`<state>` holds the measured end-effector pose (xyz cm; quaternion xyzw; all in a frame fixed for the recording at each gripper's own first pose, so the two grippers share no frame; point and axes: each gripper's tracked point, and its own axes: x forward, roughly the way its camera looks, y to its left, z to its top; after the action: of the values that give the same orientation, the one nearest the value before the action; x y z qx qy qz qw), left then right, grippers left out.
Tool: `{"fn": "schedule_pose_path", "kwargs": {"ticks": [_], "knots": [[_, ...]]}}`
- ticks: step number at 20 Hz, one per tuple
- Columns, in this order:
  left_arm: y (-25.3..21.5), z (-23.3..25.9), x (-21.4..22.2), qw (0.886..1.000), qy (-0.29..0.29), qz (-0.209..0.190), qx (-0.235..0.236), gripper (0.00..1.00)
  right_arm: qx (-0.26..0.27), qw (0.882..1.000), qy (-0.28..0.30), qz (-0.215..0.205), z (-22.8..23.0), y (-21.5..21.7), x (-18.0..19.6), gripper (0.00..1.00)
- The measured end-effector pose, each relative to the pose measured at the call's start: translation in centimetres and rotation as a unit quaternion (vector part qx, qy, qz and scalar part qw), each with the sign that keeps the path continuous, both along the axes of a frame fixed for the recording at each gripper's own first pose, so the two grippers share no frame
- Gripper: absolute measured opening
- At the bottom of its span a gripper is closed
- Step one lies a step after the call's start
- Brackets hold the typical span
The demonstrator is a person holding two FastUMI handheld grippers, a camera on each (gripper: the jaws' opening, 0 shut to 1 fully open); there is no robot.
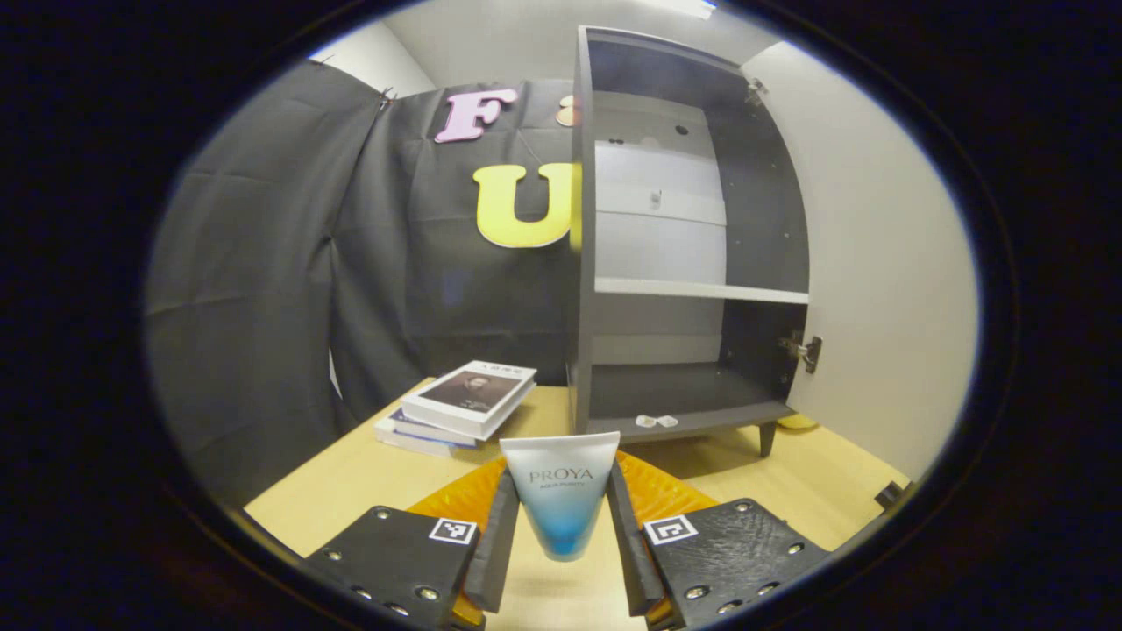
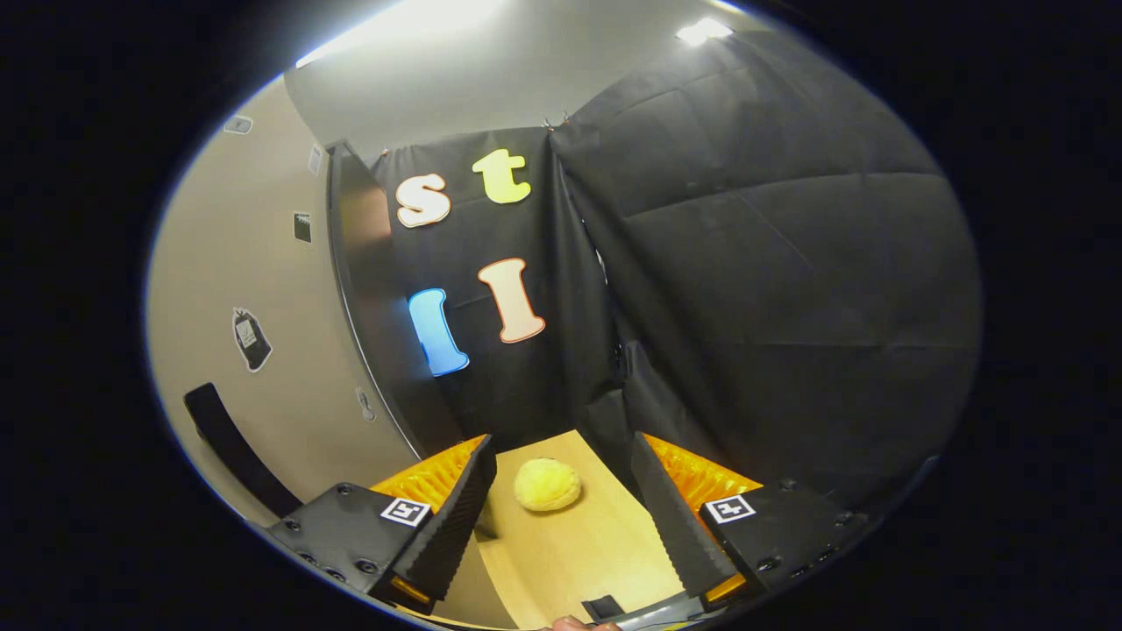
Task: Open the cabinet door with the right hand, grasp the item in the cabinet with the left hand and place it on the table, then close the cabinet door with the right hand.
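A tube (image 1: 561, 499) is gripped by the left tool (image 1: 561, 535) above the table (image 1: 351, 491). The cabinet (image 1: 684, 263) at 1 o'clock is seen with its door (image 1: 877, 263) open. The right tool (image 2: 561, 517) is held wide.

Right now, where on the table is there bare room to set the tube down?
The white-and-blue squeeze tube is held in the left gripper. Bare wooden tabletop lies left of it, bordered by the stacked books. More lies beside the grey open cabinet. It is crowded at the books.
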<state>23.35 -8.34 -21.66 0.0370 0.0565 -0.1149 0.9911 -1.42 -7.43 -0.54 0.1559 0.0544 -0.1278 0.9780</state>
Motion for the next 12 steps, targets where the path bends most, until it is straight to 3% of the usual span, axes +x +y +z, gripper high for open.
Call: {"fn": "schedule_pose_path", "kwargs": {"ticks": [5,6,7,10,11,12], "knots": [[-0.2,-3.6,0.1,1.000,0.004,-0.005,0.009,0.54,-0.011,0.999,0.024,-0.023,-1.2,-0.9,-1.9,0.98],[-0.2,-4.5,0.0,1.000,0.009,-0.005,0.011,0.54,-0.014,0.999,0.029,-0.025,-1.3,-0.9,-2.3,0.92],[-0.1,-5.4,-0.2,1.000,0.019,-0.005,0.016,0.55,-0.015,0.999,0.034,-0.026,-1.6,-0.7,-2.6,0.98],[0.1,-7.6,-0.5,0.999,0.041,-0.004,0.024,0.55,-0.015,0.999,0.044,-0.027,-2.2,0.0,-3.3,0.98],[0.2,-8.2,-0.4,0.999,0.046,-0.005,0.028,0.55,-0.012,0.999,0.047,-0.024,-2.4,0.4,-3.4,0.92],[0.3,-8.8,-0.2,0.998,0.049,-0.004,0.035,0.54,-0.010,0.998,0.050,-0.022,-2.7,0.7,-3.4,0.98]]}}
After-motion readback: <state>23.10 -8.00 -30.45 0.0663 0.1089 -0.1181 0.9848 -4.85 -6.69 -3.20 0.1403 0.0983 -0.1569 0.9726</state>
